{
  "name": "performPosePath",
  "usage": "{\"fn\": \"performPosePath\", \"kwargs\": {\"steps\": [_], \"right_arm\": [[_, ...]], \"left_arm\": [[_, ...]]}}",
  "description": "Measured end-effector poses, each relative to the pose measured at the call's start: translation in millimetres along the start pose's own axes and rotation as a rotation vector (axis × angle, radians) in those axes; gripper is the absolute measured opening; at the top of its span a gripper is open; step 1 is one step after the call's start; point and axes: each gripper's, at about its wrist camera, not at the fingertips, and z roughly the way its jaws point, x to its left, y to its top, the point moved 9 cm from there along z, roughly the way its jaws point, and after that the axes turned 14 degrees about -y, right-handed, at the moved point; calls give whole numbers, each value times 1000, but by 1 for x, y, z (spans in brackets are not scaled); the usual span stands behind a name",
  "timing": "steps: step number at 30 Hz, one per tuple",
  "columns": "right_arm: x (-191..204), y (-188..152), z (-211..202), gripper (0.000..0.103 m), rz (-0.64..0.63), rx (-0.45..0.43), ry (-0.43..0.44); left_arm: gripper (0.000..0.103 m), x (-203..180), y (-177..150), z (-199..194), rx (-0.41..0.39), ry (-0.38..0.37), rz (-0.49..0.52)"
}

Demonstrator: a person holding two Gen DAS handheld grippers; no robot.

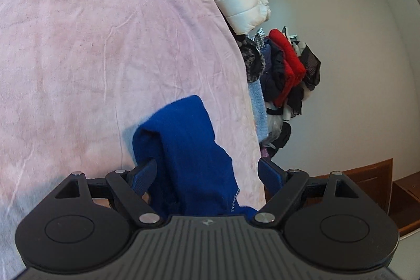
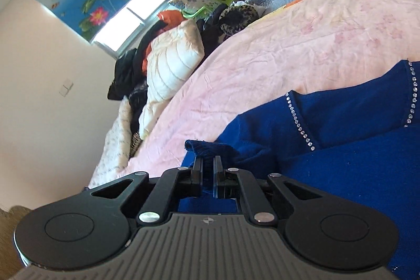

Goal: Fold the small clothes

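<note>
Blue sweater [image 2: 341, 138] lies on the pink bed [image 2: 288, 43], its ribbed edge clamped in your right gripper [image 2: 208, 169]. A fold passes between the spread, released jaws of your left gripper [image 1: 207, 175]. Close left on the fold before lifting; keep both edges level.

Bright, even daylight enters through the window [image 2: 131, 17], which is blown out. Shadows are soft. Strong fisheye curvature bends both views; corners vignette dark. Focus is generally sharp.
</note>
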Motion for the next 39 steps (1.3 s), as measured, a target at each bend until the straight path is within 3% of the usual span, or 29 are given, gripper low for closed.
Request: {"fn": "performPosePath", "kwargs": {"steps": [1,5,6,7,8,10,14,17,19,21,26,32,39], "right_arm": [[-6,4,-5,9,22,-7,7],[-38,16,-22,9,121,-30,15],[-49,16,-26,9,143,-31,7],[-59,16,-28,10,164,-32,-3],[-70,14,-29,10,186,-30,-17],[-92,9,-28,10,231,-17,-49],[-126,-15,-15,10,289,53,-103],[-143,-26,-12,22,364,85,-111],[-147,-24,-19,44,409,52,-72],[-149,-20,-23,53,449,41,-30],[-145,-15,-14,53,428,81,-36],[-128,-20,-17,52,406,109,-16],[-121,-32,-27,61,623,204,169]], "left_arm": [[84,6,3,4,0,37,-24],[82,15,9,14,-2,65,-59],[75,14,12,15,-21,79,-47],[31,15,15,17,-21,96,-40],[2,18,15,22,10,113,-49],[3,25,13,29,55,159,-79],[3,22,7,33,75,196,-6],[3,12,4,31,77,171,22],[3,6,5,31,83,155,23],[3,1,6,31,86,143,28],[3,-9,10,30,82,109,22],[3,5,7,28,103,134,-14],[3,16,8,32,113,135,-32]]}}
